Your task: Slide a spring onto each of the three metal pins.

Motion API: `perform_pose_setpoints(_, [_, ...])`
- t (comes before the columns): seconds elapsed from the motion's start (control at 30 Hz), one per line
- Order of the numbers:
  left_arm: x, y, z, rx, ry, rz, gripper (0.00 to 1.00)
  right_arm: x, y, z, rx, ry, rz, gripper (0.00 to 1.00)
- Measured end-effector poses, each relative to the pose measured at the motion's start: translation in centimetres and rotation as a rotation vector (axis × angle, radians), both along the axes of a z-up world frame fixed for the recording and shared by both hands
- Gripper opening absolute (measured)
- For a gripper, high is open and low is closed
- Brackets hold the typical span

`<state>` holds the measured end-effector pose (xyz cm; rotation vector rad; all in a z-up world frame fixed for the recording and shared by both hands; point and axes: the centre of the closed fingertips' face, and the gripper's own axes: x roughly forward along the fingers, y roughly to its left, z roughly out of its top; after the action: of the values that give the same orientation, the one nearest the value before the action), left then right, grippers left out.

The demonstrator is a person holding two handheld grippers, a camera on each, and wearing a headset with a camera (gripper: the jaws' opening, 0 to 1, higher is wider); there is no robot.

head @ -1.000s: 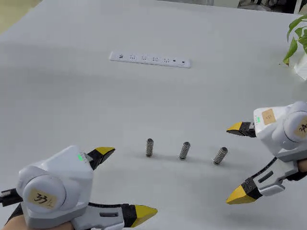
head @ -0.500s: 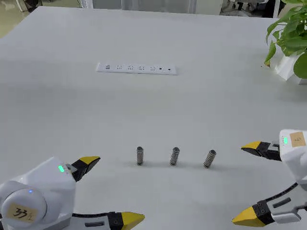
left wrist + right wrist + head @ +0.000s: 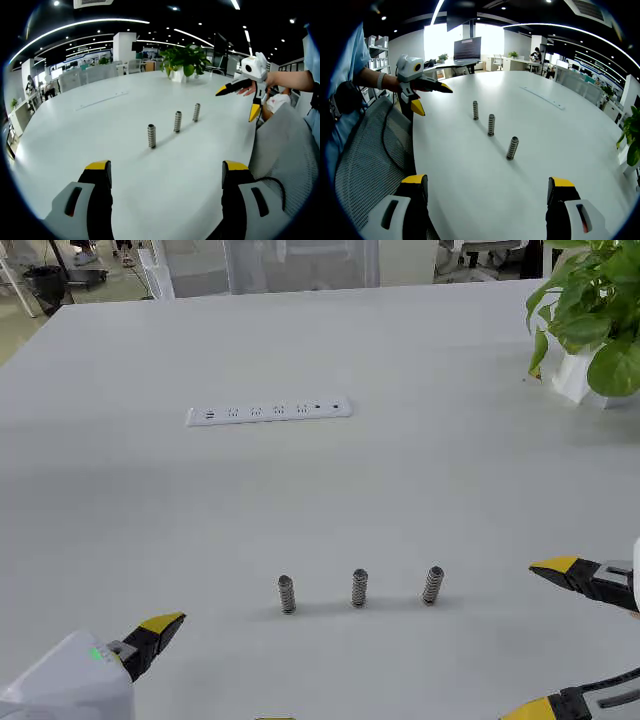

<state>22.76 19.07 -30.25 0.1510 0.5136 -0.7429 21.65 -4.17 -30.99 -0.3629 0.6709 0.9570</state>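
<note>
Springs, three of them, stand in a short row on the white table (image 3: 420,440): left spring (image 3: 287,594), middle spring (image 3: 359,587) and right spring (image 3: 433,584). All are tight silvery-grey coils with a darker top. They're spaced evenly and nothing touches them. The right one leans a touch. Can't tell if a pin runs up inside each.

The left gripper (image 3: 166,166) sits at about 7 o'clock from the row, yellow-tipped jaws spread wide with nothing in them. The right gripper (image 3: 545,637) is at 4 o'clock, jaws also gaping and holding nothing.

A white power strip (image 3: 268,412) lies flat at 11 o'clock, well apart. At 1 o'clock, a white pot (image 3: 572,378) holds a leafy green plant (image 3: 590,305).
</note>
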Motion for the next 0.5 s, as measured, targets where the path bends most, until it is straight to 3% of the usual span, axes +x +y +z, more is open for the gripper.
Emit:
perform_pose_setpoints(0.13, [-0.3, -0.2, 0.0, -0.002, -0.002, 0.006, 0.90, -1.0, -0.6, -0.8, -0.016, 0.017, 0.002, 0.99])
perform_pose_setpoints(0.5, [-0.8, -0.3, 0.1, 0.014, -0.003, -0.008, 0.90, -2.1, -1.5, -0.9, 0.015, 0.032, -0.055, 0.99])
